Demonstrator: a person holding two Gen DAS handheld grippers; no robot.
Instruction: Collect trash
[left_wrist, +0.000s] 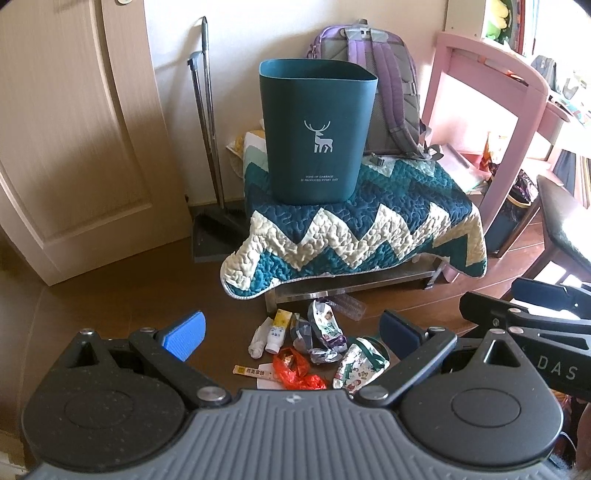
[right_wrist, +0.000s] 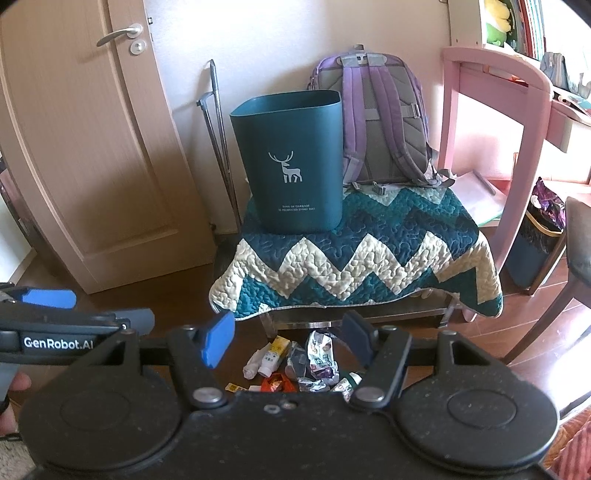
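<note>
A dark teal trash bin (left_wrist: 316, 133) with a white deer print stands upright on a low bench covered by a zigzag quilt (left_wrist: 351, 232); it also shows in the right wrist view (right_wrist: 290, 162). Trash lies on the brown floor before the bench: a red plastic wrapper (left_wrist: 295, 369), a white and yellow tube (left_wrist: 277, 330), crumpled foil packets (left_wrist: 325, 330) and a printed snack bag (left_wrist: 356, 363). The same pile (right_wrist: 306, 363) shows in the right wrist view. My left gripper (left_wrist: 293, 334) is open and empty above the pile. My right gripper (right_wrist: 288, 341) is open and empty too.
A purple and grey backpack (left_wrist: 380, 92) leans on the wall behind the bin. A dustpan and broom (left_wrist: 212, 206) stand left of the bench by a wooden door (left_wrist: 74, 129). A pink desk (left_wrist: 491, 110) and a dark chair (left_wrist: 565, 225) stand to the right.
</note>
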